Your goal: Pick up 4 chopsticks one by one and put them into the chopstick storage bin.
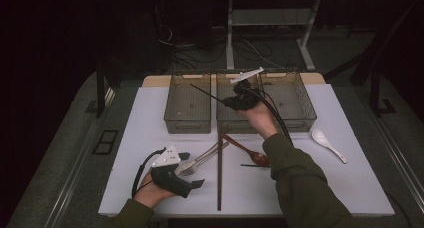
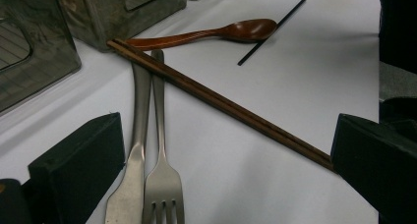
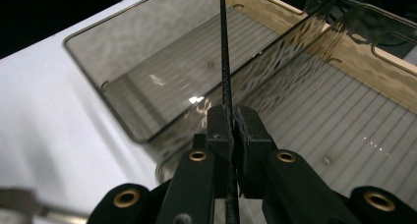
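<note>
Held item: a thin black chopstick point(image 3: 225, 47) is pinched between the closed jaws of the right gripper point(image 3: 231, 118), raised over the three smoky plastic bins at the table's far edge; in the high view its free end point(image 1: 205, 92) slants toward the left bin point(image 1: 187, 120).
Handling: judged very light, stiff and smooth; easily pivoted in a pinch taken so near one end. A hold closer to the middle would be steadier.
Mate: a second black chopstick point(image 2: 272, 31) is left flat on the table beside the bowl of the reddish wooden spoon point(image 2: 206, 33), partly tucked under it.
Left gripper: the left gripper point(image 1: 176, 175) is rested near the table's near-left corner, jaws spread wide with nothing between them, pointed at the fork point(image 2: 162, 184) and table knife point(image 2: 130, 180).
Surroundings: a brown chopstick pair point(image 2: 221, 103) is laid across the handles of the fork and knife; a white ceramic spoon point(image 1: 327, 144) is set toward the right edge.
Obstructions: bin walls point(image 3: 295, 37) stand just beside the black chopstick, so its long free end could be snagged on a rim when lowered.
</note>
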The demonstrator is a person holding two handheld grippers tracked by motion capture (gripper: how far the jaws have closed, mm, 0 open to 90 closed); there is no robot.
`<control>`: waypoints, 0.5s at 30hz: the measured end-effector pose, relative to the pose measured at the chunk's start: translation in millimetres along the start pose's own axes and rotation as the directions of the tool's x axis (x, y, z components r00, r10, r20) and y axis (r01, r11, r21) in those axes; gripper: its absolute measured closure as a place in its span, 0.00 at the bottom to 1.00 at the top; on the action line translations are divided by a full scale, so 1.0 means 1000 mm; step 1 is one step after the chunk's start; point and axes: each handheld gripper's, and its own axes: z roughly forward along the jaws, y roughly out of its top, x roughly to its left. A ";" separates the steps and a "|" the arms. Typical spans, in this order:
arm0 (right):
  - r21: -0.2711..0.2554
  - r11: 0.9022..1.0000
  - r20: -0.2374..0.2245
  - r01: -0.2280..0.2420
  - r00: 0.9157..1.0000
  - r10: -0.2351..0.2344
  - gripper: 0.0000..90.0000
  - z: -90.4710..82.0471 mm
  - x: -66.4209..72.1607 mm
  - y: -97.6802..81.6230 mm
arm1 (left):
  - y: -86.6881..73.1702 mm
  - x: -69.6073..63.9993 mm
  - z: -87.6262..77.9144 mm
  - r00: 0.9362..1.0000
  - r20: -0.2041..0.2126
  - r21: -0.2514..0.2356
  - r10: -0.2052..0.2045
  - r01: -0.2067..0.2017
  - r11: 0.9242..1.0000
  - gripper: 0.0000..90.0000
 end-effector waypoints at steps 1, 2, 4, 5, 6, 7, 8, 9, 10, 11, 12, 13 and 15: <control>0.003 1.000 0.002 -0.001 1.000 0.001 0.95 0.004 0.000 0.003 | 0.000 0.000 0.000 1.000 0.001 0.001 0.001 -0.001 1.000 0.00; 0.006 1.000 0.004 -0.004 1.000 0.004 0.95 0.008 0.000 0.006 | 0.000 0.000 0.000 1.000 0.001 -0.002 0.001 -0.001 1.000 0.00; 0.016 1.000 0.008 -0.011 1.000 0.011 0.95 0.015 0.001 0.011 | 0.000 0.000 -0.001 1.000 0.002 -0.004 0.003 -0.003 1.000 0.00; 0.019 1.000 0.010 -0.014 1.000 0.014 0.95 0.019 0.001 0.014 | 0.000 0.000 -0.002 1.000 0.002 -0.001 0.006 -0.006 1.000 0.00; 0.024 1.000 0.013 -0.015 1.000 0.014 0.95 0.022 0.001 0.016 | 0.000 0.000 -0.002 1.000 0.003 -0.003 0.005 -0.005 1.000 0.00; 0.029 0.999 0.018 -0.018 1.000 0.018 0.95 0.026 0.002 0.018 | 0.000 0.000 -0.002 1.000 0.005 -0.004 0.003 -0.003 1.000 0.00; 0.037 0.999 0.019 -0.018 1.000 0.017 0.95 0.029 0.002 0.020 | 0.000 0.000 -0.002 1.000 0.005 -0.005 0.003 -0.003 1.000 0.00; 0.042 0.999 0.021 -0.023 1.000 0.022 0.95 0.032 0.002 0.023 | 0.000 0.000 -0.002 1.000 0.006 -0.005 0.003 -0.002 1.000 0.00; 0.048 0.999 0.026 -0.024 0.999 0.023 0.95 0.035 0.003 0.025 | 0.000 -0.001 -0.002 1.000 0.006 -0.006 0.001 -0.001 1.000 0.00; 0.051 0.998 0.027 -0.027 0.999 0.026 0.95 0.038 0.003 0.026 | 0.000 -0.001 -0.002 1.000 0.007 -0.006 0.002 -0.002 1.000 0.00; 0.054 0.998 0.032 -0.031 0.999 0.030 0.95 0.041 0.003 0.028 | 0.001 0.000 -0.002 1.000 0.007 -0.006 0.006 -0.006 1.000 0.00; 0.053 0.998 0.033 -0.038 0.999 0.037 0.95 0.044 0.003 0.030 | 0.001 -0.001 -0.002 1.000 0.008 -0.007 0.006 -0.006 1.000 0.00; 0.064 0.997 0.035 -0.048 0.998 0.046 0.95 0.051 0.004 0.033 | 0.001 -0.001 -0.003 1.000 0.014 -0.008 0.011 -0.011 1.000 0.00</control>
